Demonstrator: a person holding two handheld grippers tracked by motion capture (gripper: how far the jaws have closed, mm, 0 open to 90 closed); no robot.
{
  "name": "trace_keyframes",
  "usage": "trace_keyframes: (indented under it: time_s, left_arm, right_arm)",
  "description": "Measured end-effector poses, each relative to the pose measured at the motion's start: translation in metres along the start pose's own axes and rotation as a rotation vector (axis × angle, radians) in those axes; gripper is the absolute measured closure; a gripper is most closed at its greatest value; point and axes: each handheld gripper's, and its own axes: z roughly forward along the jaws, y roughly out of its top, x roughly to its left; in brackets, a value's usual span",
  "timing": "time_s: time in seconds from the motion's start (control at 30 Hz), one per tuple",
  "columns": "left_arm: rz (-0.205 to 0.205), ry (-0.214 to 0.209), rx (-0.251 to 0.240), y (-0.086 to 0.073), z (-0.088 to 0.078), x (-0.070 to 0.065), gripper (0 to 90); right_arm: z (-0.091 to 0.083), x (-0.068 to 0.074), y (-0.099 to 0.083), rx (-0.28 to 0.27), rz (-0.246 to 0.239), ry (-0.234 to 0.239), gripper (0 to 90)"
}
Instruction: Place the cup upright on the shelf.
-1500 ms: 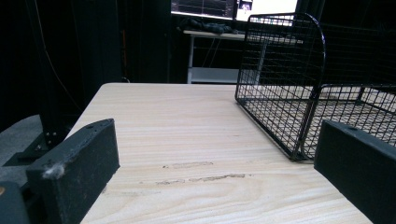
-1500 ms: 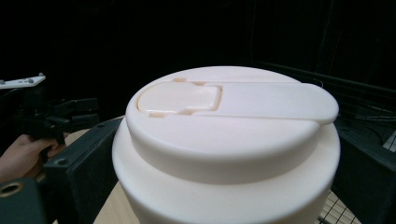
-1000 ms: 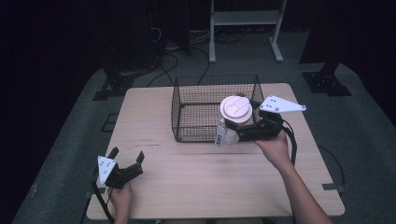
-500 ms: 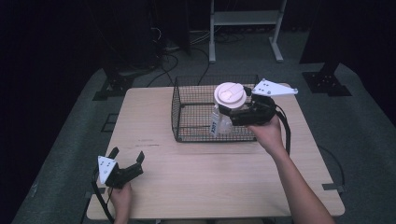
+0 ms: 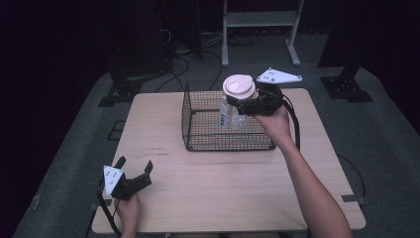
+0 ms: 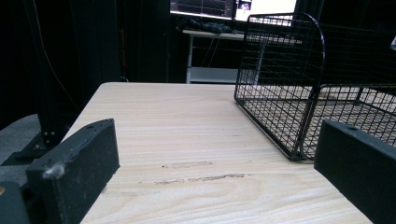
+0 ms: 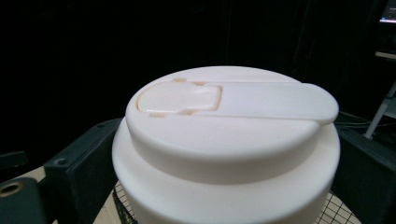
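Observation:
A clear bottle with a wide white lid (image 5: 238, 86) hangs upright above the black wire basket (image 5: 198, 141), over its right half. My right gripper (image 5: 241, 107) is shut on the bottle just under the lid. In the right gripper view the white lid (image 7: 229, 116) is close up, with a black jaw on either side. My left gripper (image 5: 133, 173) rests open at the table's front left corner with nothing between its fingers. The left gripper view looks across the wood towards the basket (image 6: 299, 84).
The basket stands at the back middle of the light wooden table (image 5: 213, 193). Dark floor, cables and a white metal stand (image 5: 257, 20) lie beyond the far edge. Bare wood stretches between the left gripper and the basket.
My right gripper has carried the bottle up and towards the back left, from the basket's right rim to above its inside. The left gripper has stayed still.

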Motion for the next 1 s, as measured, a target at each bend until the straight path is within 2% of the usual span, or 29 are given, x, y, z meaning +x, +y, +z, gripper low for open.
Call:
trace_keyframes:
  time_s: [0.33,1.0]
  left_arm:
    - [-0.003,-0.001,0.000,0.000,0.000,0.000,0.0]
    - [-0.006,-0.003,-0.001,0.000,0.000,0.001,0.0]
  right_arm:
    - [0.024,-0.013,-0.006,0.020,0.025,-0.035,3.7]
    - [0.060,-0.034,-0.023,0.051,0.070,-0.059,3.7]
